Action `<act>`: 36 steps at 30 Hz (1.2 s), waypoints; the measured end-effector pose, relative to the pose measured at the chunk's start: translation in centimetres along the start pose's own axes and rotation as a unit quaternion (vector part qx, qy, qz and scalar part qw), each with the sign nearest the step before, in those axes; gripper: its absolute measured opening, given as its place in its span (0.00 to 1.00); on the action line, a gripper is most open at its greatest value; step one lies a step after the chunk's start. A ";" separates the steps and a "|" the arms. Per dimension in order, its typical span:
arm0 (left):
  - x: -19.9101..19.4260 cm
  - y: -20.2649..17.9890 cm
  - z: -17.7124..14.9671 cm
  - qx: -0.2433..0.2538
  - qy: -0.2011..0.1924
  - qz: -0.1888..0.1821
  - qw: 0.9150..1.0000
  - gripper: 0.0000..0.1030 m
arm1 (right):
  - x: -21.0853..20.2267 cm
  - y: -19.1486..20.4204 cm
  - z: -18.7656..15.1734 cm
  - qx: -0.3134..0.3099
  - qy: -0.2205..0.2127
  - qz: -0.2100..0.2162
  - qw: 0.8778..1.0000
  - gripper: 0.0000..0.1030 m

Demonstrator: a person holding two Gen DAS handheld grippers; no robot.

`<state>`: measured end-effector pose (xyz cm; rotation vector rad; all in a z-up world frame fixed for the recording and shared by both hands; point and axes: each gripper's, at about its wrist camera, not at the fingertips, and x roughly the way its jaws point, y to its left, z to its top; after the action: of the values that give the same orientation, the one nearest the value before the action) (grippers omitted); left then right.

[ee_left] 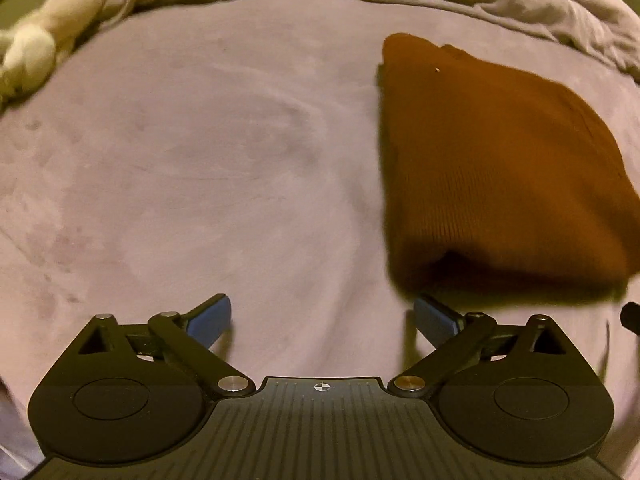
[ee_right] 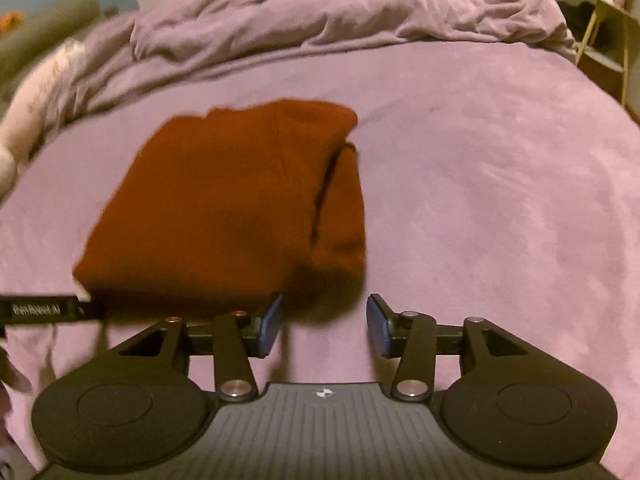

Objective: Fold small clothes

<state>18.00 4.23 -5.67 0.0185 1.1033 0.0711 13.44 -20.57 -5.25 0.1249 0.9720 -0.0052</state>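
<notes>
Red-brown top [ee_right: 224,200] folded flat on bed [ee_right: 500,184], so nothing held: left claw [ee_left: 322,320] wide, right claw [ee_right: 324,320] partly open, both empty.

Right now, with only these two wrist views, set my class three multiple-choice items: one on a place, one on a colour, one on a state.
1. In the left wrist view, where does the folded garment lie?
A. Right of the left gripper
B. Left of it
C. Between its fingers

2. What colour is the garment?
A. Blue
B. Rust brown
C. White

3. How is the right gripper?
A. Shut on the garment
B. Shut on the bedspread
C. Open, holding nothing

Key:
1 A, it fills the right half, beyond the right fingertip.
2 B, both views show rust brown against the mauve bedspread.
3 C, bare bedspread shows between its blue pads.
</notes>
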 end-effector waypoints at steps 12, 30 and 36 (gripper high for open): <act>-4.8 -1.3 -0.7 0.039 -0.037 -0.007 0.999 1.00 | -3.6 3.7 -0.1 -0.047 0.003 -0.022 0.999 0.96; -6.1 -2.3 -1.2 0.069 -0.038 -0.005 0.997 1.00 | -4.6 4.7 0.2 -0.033 0.014 -0.055 0.998 0.96; -6.2 -2.3 -1.3 0.067 -0.039 -0.009 0.997 1.00 | -4.8 4.7 0.3 -0.033 0.014 -0.055 0.998 0.96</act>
<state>14.18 1.50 -0.87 0.1310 1.0291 -0.0202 11.25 -16.15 -0.67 0.0096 1.0050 -0.0725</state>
